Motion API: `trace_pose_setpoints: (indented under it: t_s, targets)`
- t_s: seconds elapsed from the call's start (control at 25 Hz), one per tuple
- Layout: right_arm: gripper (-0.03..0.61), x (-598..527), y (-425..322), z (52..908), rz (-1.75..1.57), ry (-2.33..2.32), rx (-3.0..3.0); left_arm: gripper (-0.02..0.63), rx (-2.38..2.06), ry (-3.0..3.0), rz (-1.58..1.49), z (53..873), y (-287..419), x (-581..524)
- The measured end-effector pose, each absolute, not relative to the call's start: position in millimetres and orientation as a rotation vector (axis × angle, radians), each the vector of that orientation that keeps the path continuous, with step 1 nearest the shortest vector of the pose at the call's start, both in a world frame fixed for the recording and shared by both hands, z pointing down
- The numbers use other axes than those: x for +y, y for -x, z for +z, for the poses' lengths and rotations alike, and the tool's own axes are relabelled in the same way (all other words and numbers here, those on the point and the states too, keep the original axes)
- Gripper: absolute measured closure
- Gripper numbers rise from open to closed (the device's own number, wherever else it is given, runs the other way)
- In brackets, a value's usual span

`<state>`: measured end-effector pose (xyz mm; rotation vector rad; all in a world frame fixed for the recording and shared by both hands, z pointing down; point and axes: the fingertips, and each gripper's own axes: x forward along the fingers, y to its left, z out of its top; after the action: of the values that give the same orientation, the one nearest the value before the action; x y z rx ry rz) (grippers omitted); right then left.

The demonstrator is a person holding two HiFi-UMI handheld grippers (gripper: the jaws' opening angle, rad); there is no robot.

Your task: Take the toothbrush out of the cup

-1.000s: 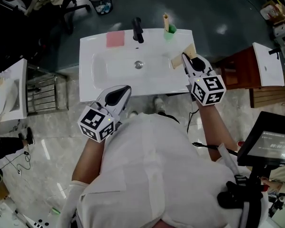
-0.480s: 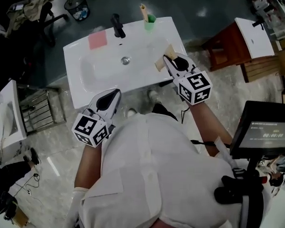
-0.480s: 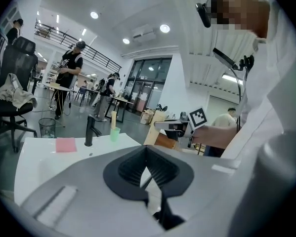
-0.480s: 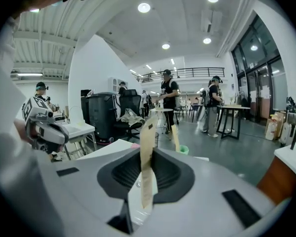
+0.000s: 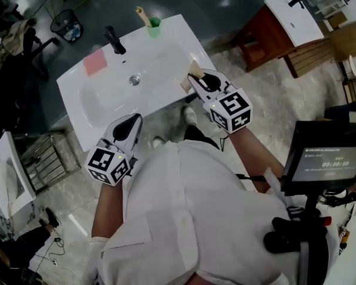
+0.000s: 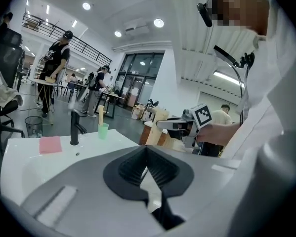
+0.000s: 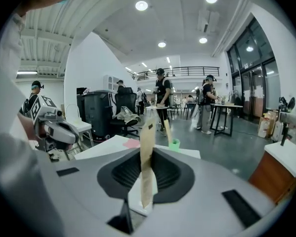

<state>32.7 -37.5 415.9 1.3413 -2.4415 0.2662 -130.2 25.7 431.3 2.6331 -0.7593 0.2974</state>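
A green cup stands at the back of the white sink, right of the black tap. A tan stick-like toothbrush leans out of it. The right gripper view also shows the cup and the toothbrush, far ahead. My right gripper hovers at the sink's right edge, shut on a flat tan packet that stands upright between the pads. My left gripper is shut and empty, just off the sink's near edge. In its own view, the cup is well beyond the left gripper.
A pink cloth lies on the sink's back left, and the drain sits mid-basin. A wooden cabinet with another basin stands to the right. A screen on a stand is near my right side. People stand far off in the room.
The head view has swung, so the sink now lies slanted at upper left. The right gripper has shifted along the sink's right edge with the tan packet still in it. The left gripper has dropped slightly.
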Motion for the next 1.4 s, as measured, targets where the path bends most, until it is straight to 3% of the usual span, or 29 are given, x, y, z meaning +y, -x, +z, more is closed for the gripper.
trace_pose_setpoints:
  t_s: [0.48,0.72,1.4]
  targets:
    - [0.525,-59.8,-104.4,413.0,0.287,-1.387,-2.439,0.603,-0.862,-2.604,0.388,443.4,64.7,-57.3]
    - [0.525,-91.1,-130.6,418.4,0.331,-1.316,-2.487,0.52,-1.016,-2.539,0.382,442.0,34.2,-130.0]
    - [0.525,-145.0,-179.1,436.0,0.287,-1.063,-2.561,0.466,-1.442,-2.281,0.344,466.7,27.0,-285.5]
